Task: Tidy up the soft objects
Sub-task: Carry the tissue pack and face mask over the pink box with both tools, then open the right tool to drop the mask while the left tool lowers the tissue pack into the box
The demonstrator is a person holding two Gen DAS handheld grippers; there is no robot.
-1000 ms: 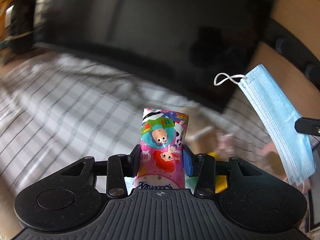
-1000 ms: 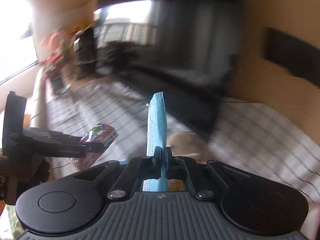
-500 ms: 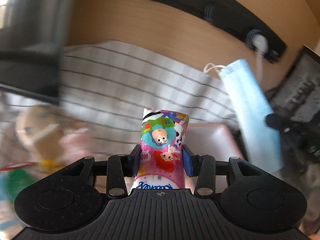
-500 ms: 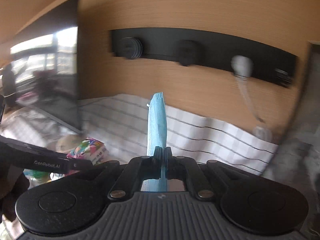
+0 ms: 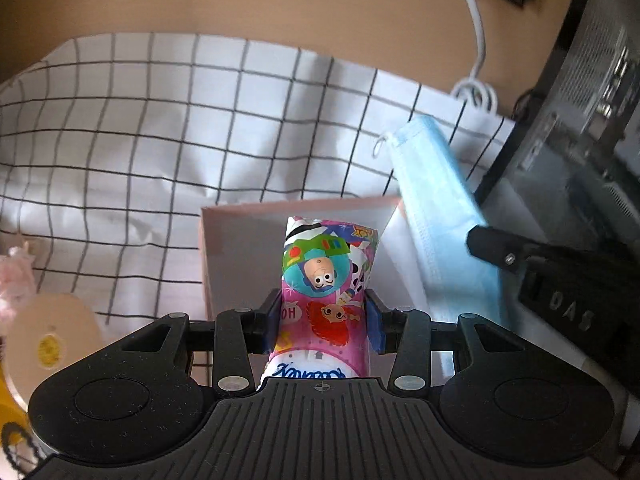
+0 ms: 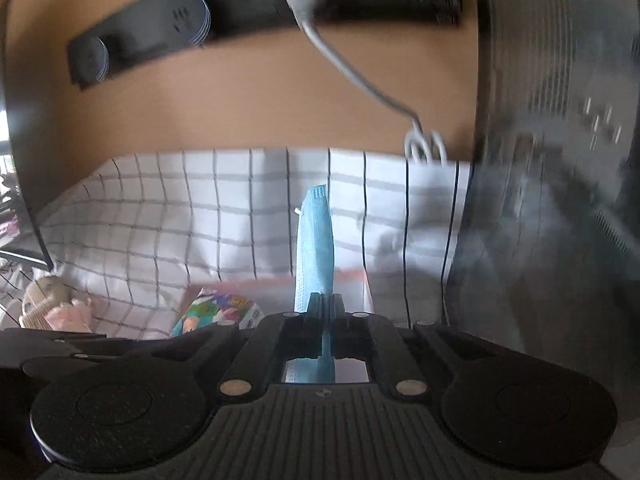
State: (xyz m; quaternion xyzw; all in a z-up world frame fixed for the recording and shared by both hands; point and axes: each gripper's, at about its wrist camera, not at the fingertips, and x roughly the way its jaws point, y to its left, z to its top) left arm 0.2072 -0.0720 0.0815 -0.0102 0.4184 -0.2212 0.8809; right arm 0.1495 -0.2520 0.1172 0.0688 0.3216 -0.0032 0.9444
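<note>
Both grippers loaded above box (image 5: 224,232).

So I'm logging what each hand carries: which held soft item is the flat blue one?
The blue face mask, pinched edge-on in the right gripper. The left gripper holds the cartoon-printed tissue pack, bulkier and multicoloured.

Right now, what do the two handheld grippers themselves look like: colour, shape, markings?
Both are matte black plastic. The left gripper has a ribbed central plate, two rounded lobes with circular discs, silver screws, and blue pads on its fingers. The right gripper has the same ribbed plate, lobes and screws; from the left wrist view its side carries raised lettering. No cables or sleeves show.
</note>
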